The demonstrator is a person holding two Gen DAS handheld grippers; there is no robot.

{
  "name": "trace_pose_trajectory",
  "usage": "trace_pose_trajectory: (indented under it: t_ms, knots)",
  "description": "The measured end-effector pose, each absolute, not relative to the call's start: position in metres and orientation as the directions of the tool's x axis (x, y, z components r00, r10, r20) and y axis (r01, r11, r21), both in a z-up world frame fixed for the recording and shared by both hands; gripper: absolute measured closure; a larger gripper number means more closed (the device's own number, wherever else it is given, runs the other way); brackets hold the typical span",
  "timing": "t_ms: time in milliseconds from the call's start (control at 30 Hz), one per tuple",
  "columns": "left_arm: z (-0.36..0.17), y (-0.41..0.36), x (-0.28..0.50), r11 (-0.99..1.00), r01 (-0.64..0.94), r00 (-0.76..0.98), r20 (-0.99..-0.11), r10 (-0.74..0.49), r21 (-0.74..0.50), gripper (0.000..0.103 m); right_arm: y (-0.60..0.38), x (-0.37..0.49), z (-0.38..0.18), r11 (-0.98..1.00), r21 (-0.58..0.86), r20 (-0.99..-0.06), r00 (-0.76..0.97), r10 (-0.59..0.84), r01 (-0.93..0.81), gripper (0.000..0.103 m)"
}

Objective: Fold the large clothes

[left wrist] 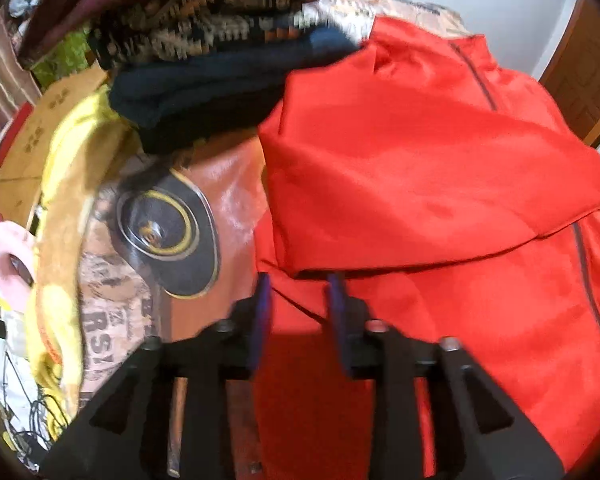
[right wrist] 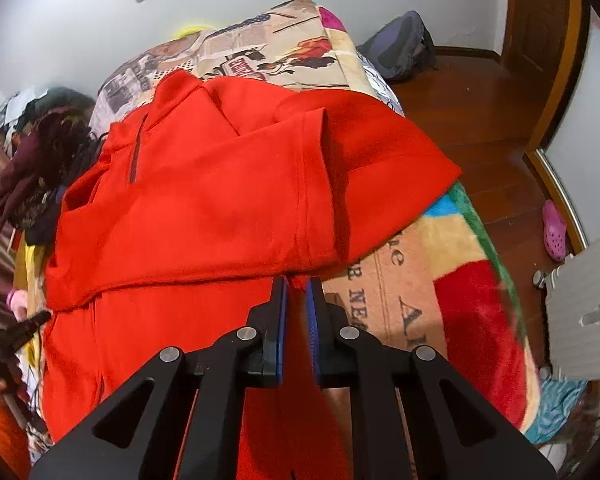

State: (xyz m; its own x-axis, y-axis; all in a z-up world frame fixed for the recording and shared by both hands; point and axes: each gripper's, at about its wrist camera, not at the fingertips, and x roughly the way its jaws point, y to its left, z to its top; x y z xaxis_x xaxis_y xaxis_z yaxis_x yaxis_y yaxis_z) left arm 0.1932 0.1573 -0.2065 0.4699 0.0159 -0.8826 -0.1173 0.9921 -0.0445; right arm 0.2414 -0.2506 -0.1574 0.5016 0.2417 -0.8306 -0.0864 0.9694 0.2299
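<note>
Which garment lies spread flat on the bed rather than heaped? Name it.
The red top. It lies spread across the printed blanket with a sleeve folded over, while the maroon, patterned and navy clothes sit heaped beside it.

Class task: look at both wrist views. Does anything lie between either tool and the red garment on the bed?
Nothing visible does. The left tool sits open right over the red garment, and the right tool is at its folded edge, nearly shut, with only red cloth between its tips.

Both wrist views, perhaps steeply downward
</note>
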Motion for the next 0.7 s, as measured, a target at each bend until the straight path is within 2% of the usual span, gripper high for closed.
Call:
trace_pose_trajectory:
  t_ms: [167,400,433,500,567,633,700]
  knots:
    - [-0.164,0.147,0.197,0.995,-0.102,0.554,-0.831,0.047,-0.012,0.050,-0.260,0.237,-0.141,0.975,0.203,-0.804,0.553,0.219,-0.090,0.094]
    - [-0.119,0.126,0.231,0.996,-0.082,0.631,-0.772,0.075,0.030,0.043,-0.292,0.244,-0.110,0.966,0.255,-0.733,0.644,0.219,-0.039,0.093]
    - [-0.114,0.120,0.238,0.997,-0.073,0.645,-0.761,0.072,0.033,0.041,-0.296,0.246,-0.107,0.965,0.261,-0.727,0.651,0.219,-0.033,0.089]
    - [-0.106,0.109,0.249,0.998,-0.058,0.661,-0.748,0.054,0.022,0.038,-0.304,0.251,-0.103,0.964,0.267,-0.716,0.666,0.207,-0.012,0.074]
    - [-0.103,0.099,0.260,0.999,-0.043,0.667,-0.745,0.031,0.004,0.034,-0.311,0.255,-0.103,0.964,0.266,-0.708,0.681,0.186,0.014,0.045]
    - [-0.102,0.086,0.275,1.000,-0.018,0.667,-0.745,-0.002,-0.019,0.033,-0.318,0.263,-0.109,0.959,0.281,-0.706,0.685,0.179,0.040,0.036]
    - [-0.105,0.075,0.285,0.999,-0.002,0.664,-0.747,-0.023,-0.032,0.033,-0.323,0.274,-0.119,0.949,0.309,-0.727,0.658,0.194,0.062,0.035]
